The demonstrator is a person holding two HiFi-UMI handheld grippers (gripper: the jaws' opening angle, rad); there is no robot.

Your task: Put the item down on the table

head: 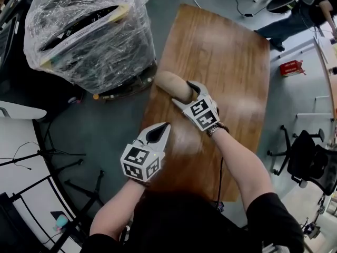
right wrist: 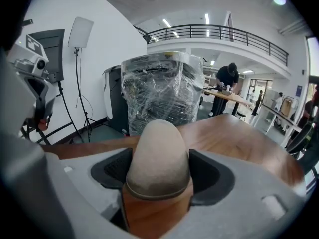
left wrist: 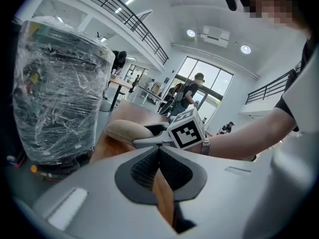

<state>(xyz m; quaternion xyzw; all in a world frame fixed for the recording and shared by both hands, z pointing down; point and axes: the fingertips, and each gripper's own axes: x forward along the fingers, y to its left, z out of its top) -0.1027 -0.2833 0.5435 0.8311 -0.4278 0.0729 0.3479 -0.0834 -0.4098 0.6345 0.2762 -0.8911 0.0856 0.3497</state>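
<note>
The right claw (head: 185, 95) clamps the tan item (head: 171, 83) by one end over the table (head: 226, 51), apparently to set it down (left claw (head: 165, 127) is pinched closed on nothing).

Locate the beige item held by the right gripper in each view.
Head view: beige item just above centre.
Left gripper view: left of centre, above the shut jaws.
Right gripper view: bottom centre, clamped between the jaws.
Shared landmark: plastic-wrapped stack, visible in all three.
</note>
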